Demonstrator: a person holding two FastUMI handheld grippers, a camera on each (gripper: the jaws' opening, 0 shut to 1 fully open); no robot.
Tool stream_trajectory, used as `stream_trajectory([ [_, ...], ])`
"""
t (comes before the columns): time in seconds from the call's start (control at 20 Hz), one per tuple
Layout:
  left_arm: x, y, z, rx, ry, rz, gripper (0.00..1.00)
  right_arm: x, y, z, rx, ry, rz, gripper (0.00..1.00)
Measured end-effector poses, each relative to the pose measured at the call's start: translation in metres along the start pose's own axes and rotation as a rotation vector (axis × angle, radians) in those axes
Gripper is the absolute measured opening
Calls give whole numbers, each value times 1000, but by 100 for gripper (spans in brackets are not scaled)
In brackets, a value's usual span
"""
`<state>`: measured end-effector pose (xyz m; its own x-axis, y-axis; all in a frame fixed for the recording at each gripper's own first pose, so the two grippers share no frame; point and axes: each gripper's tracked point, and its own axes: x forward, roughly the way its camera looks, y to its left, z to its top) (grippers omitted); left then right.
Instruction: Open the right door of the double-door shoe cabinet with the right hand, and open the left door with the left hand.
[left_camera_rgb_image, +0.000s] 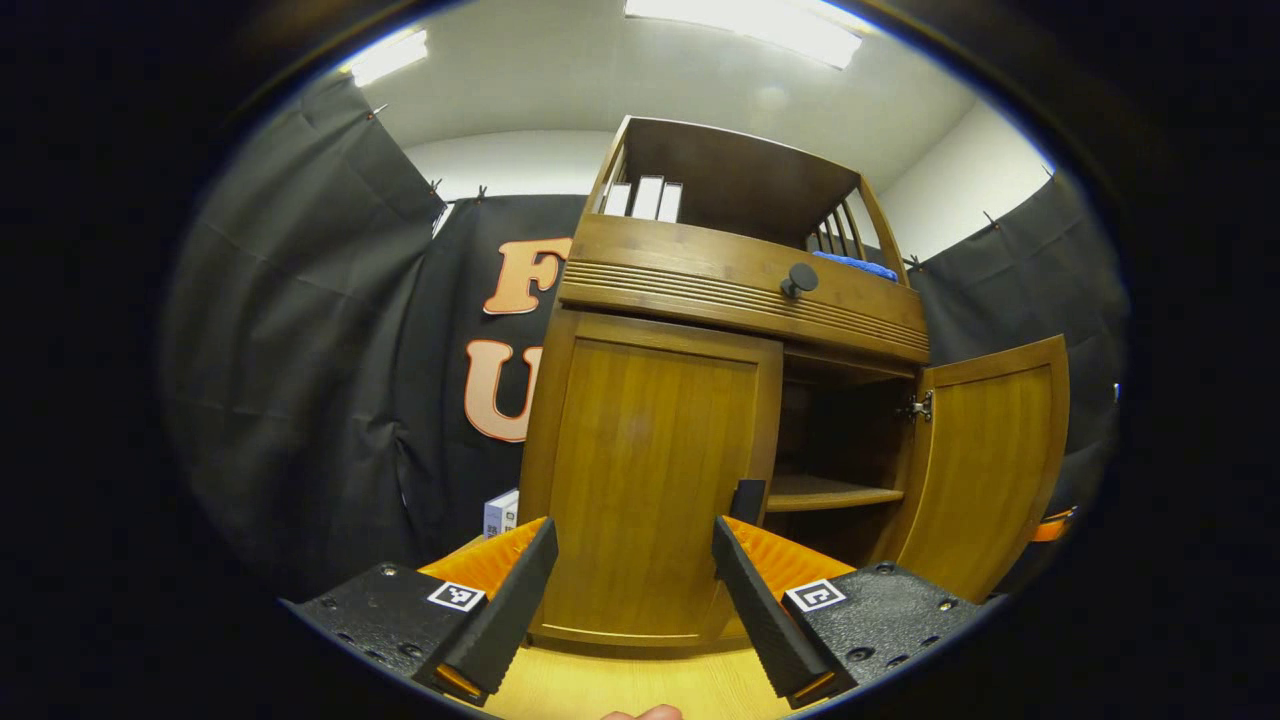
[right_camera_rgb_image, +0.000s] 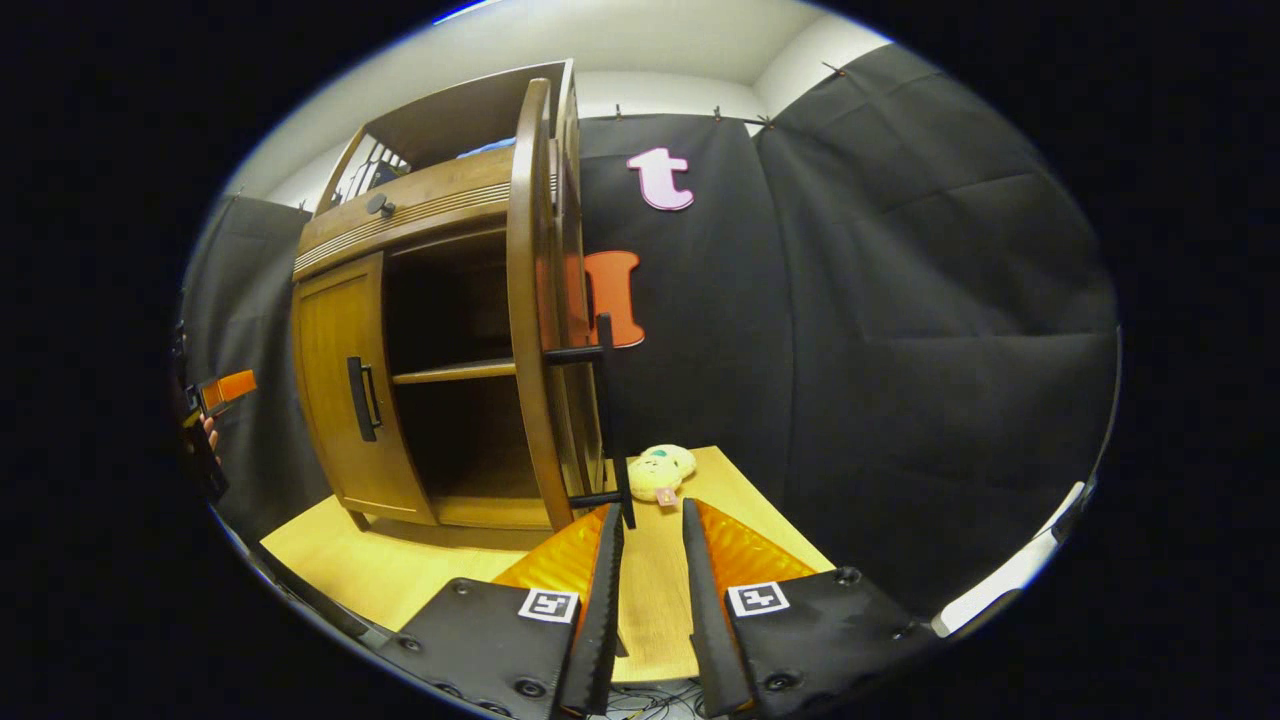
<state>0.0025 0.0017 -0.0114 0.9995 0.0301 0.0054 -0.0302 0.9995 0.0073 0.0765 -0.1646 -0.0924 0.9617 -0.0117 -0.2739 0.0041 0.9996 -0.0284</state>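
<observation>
The shoe cabinet (left_camera_rgb_image: 700, 300) is seen standing on the wooden table (left_camera_rgb_image: 620, 690); the right door (left_camera_rgb_image: 985, 460) is swung open at 3 o'clock; the left door (left_camera_rgb_image: 650, 480) is closed. The left gripper (left_camera_rgb_image: 635, 600) is held wide open before the left door, its handle (left_camera_rgb_image: 747, 500) at 1 o'clock of the fingers; the right gripper (right_camera_rgb_image: 650, 600) is parted narrowly, gripping nothing, just below the right door's handle (right_camera_rgb_image: 605, 420).
</observation>
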Motion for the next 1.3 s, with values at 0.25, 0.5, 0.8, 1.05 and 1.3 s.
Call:
stream_trajectory([
  [0.25, 8, -18, -9, -9, 26, -55, 94, -32, 31, 15, -6, -38, -23, 39],
  [0.5, 13, -29, -12, -12, 36, -84, 94, -46, 83, 42, 20, -113, 6, 43],
  [0.8, 33, -37, -9, -29, 53, -115, 94, -46, 126, 62, 3, -170, 63, 80],
  [1.05, 71, -61, -5, 15, 61, -182, 94, -48, 145, 64, 19, -192, 110, 100],
  [1.3, 107, -87, -32, 93, 94, -188, 92, -50, 147, 54, 35, -169, 125, 98],
])
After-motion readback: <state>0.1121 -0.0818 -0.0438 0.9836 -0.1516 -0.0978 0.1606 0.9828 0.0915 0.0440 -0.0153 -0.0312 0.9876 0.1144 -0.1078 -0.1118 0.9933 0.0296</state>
